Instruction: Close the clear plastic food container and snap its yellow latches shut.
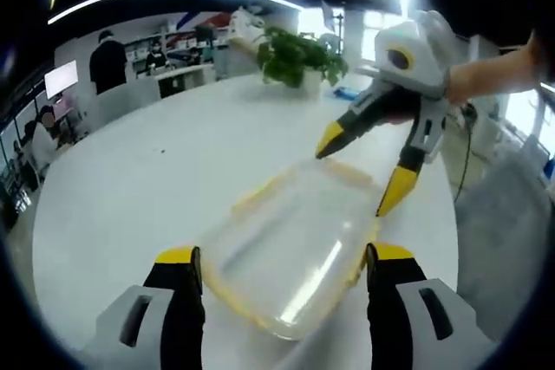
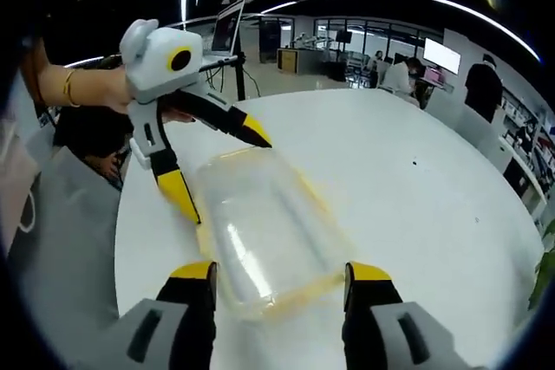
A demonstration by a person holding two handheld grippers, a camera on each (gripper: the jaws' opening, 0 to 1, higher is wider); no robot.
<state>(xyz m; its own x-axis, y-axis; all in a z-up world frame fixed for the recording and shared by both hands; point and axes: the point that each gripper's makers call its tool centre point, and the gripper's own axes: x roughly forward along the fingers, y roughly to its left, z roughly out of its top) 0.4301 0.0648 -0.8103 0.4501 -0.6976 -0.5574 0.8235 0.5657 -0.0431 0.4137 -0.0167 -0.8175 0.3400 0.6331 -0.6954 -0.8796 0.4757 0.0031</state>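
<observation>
1. Left gripper view: the left gripper [image 1: 282, 268] has its jaws spread wide and holds nothing. The clear container [image 1: 290, 249] lies flat on the white table [image 1: 156, 171], directly ahead of and between the jaw tips. Its near short end sits close to the table edge on the person's side. Its long axis runs straight away from this gripper, toward the right gripper [image 1: 360, 175] at the far end.

2. In the same view, the right gripper is also spread, one tip over the container's far corner and the other just beside its far right edge. A potted plant [image 1: 299, 56] stands well beyond, near the opposite table edge.

3. Right gripper view: the right gripper [image 2: 279, 282] is open and empty, with the container [image 2: 264, 236] again lying lengthwise between its tips. The left gripper [image 2: 221, 171] straddles the far short end, near the table edge.

4. The yellow latches [image 2: 299, 288] show as a band along the rim. The blur makes it unclear whether any is snapped, though the lid appears to rest on the base.

5. Judgement: each gripper is nearest one short end, so each would press the latch at its own end.
</observation>
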